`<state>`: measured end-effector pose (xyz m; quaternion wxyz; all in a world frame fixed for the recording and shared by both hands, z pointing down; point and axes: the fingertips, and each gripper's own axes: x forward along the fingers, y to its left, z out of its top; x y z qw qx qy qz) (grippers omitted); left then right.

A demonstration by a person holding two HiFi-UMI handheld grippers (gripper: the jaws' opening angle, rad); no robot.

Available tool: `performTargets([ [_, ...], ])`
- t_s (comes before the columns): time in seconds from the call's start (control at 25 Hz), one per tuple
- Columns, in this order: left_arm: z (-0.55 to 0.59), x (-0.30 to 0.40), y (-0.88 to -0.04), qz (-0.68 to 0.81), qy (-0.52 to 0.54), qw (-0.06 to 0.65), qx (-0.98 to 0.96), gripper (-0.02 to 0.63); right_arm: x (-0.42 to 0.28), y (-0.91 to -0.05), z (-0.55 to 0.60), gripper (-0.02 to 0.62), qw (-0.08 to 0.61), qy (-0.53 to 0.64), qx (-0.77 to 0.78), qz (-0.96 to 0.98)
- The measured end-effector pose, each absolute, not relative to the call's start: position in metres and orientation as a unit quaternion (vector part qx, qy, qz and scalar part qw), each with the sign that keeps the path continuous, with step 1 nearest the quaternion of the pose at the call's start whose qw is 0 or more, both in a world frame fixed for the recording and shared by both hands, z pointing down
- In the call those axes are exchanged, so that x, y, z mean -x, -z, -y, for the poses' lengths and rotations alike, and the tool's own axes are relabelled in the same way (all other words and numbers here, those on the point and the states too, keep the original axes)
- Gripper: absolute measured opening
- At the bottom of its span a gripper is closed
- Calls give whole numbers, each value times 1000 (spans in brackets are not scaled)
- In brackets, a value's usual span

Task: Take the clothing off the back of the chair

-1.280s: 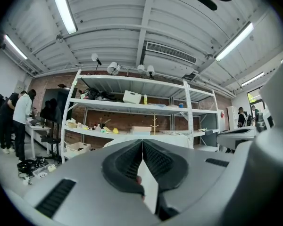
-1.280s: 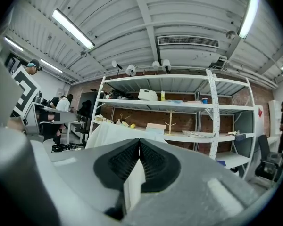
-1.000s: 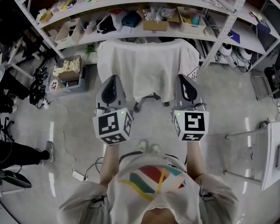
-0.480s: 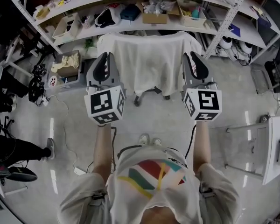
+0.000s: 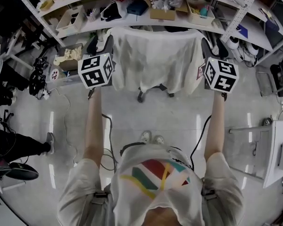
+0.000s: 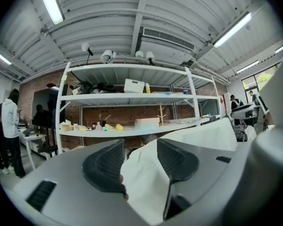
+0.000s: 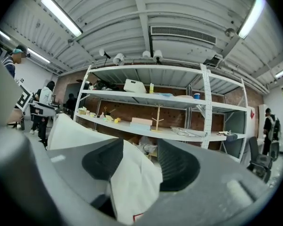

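Observation:
A white garment (image 5: 155, 60) hangs over the back of a wheeled chair (image 5: 141, 96) in front of the shelves. My left gripper (image 5: 100, 44) is level at the garment's upper left corner, my right gripper (image 5: 212, 45) at its upper right corner. In the left gripper view the jaws of the left gripper (image 6: 140, 145) are opening, and the white cloth (image 6: 146, 187) runs between them without being pinched. The right gripper (image 7: 140, 147) is opening too, with a fold of the cloth (image 7: 132, 187) between its jaws.
Metal shelving (image 5: 132, 20) packed with boxes and small items stands right behind the chair. A cardboard box (image 5: 70, 60) and cables (image 5: 61, 112) lie on the floor at left, near a person (image 5: 4, 79). A white table (image 5: 279, 149) is at right.
Both grippers have moved forward and apart, from in front of the chair to the garment's two upper corners. Their jaws have gone from shut to open.

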<state>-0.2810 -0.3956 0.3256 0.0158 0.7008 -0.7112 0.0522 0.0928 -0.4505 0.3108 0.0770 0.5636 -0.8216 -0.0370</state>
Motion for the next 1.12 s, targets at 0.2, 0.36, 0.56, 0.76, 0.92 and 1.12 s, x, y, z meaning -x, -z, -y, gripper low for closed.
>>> performTargets([
  [0.2, 415, 300, -349, 699, -98, 35, -708, 202, -95, -344, 471, 213, 146, 29, -556, 818],
  [0.36, 434, 299, -369, 671, -147, 42, -726, 217, -90, -364, 484, 215, 177, 8, -535, 826],
  [0.56, 451, 285, -383, 629, -171, 59, -756, 245, -82, -384, 495, 310, 215, -19, -486, 847],
  [0.76, 467, 277, -388, 592, -176, 82, -782, 268, -77, -399, 509, 333, 214, -76, -452, 863],
  [0.92, 474, 270, -392, 559, -177, 110, -802, 268, -65, -403, 512, 324, 215, -101, -424, 874],
  [1.12, 475, 265, -394, 546, -196, 112, -806, 264, -55, -412, 514, 259, 213, -140, -400, 880],
])
